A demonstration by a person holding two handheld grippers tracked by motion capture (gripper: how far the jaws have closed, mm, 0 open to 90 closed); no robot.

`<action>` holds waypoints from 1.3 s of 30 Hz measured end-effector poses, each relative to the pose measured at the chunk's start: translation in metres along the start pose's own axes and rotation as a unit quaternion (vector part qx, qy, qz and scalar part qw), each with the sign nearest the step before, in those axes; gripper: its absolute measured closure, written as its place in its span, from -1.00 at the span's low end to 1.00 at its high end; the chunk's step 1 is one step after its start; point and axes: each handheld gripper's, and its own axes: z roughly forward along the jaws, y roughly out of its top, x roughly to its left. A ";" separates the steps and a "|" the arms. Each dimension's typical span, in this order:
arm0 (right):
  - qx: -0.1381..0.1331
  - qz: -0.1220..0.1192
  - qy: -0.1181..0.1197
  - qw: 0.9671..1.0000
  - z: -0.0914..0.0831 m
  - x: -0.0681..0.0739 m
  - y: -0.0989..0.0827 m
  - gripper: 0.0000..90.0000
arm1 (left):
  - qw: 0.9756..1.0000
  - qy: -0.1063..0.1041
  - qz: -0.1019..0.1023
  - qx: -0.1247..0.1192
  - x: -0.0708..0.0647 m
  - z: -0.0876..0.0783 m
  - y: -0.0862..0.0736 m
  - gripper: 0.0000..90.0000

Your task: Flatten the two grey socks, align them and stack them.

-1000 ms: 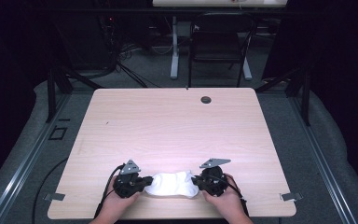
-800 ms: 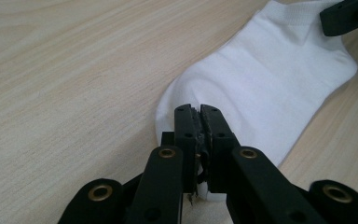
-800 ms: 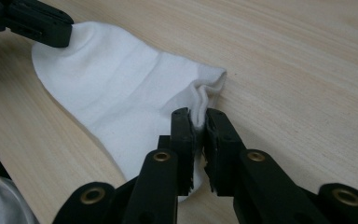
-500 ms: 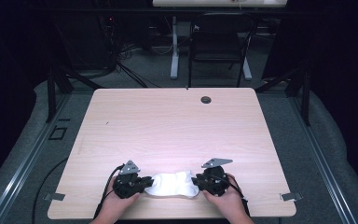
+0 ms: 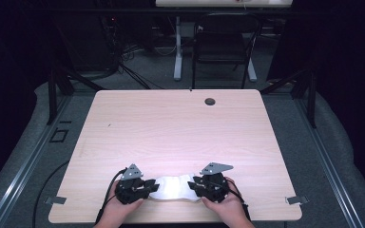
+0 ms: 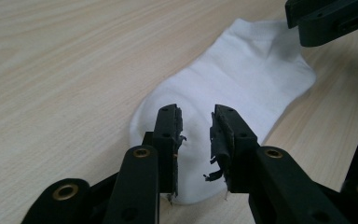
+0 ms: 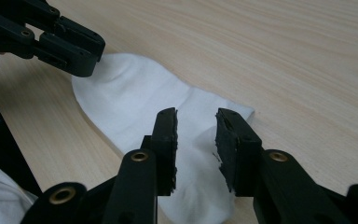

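Almost nothing has changed since a second ago: the white ankle sock (image 5: 173,187) lies flat at the near edge of the bench (image 5: 180,128), so no grasp has begun. The left gripper (image 6: 196,140) and right gripper (image 7: 196,140) stay at its opposite ends, low, pointing inward, fingers spread over the fabric, pinching nothing.

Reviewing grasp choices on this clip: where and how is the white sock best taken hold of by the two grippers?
The sock lies flat near the table's front edge. Best to pinch it at its two ends: left gripper on the rounded toe, right gripper on the cuff end, each coming down from above. Both are open over those ends; flat cloth probably needs pinching up into a fold.
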 end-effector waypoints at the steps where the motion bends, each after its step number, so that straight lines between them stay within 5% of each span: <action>1: 0.010 -0.005 -0.001 1.000 0.001 0.000 0.000 0.52 | 1.000 -0.001 0.001 0.004 0.000 0.002 -0.001 0.57; 8: 0.032 0.004 -0.003 0.999 0.012 -0.005 -0.006 0.46 | 1.000 0.001 0.002 0.018 0.001 0.009 -0.005 0.52; 21: 0.059 -0.020 -0.021 0.998 0.018 -0.005 -0.012 0.44 | 1.000 0.000 0.006 0.020 0.003 0.012 -0.008 0.52; 39: 0.050 0.000 -0.019 0.999 0.027 -0.014 -0.006 0.47 | 1.000 0.004 -0.021 0.006 0.015 0.016 -0.004 0.52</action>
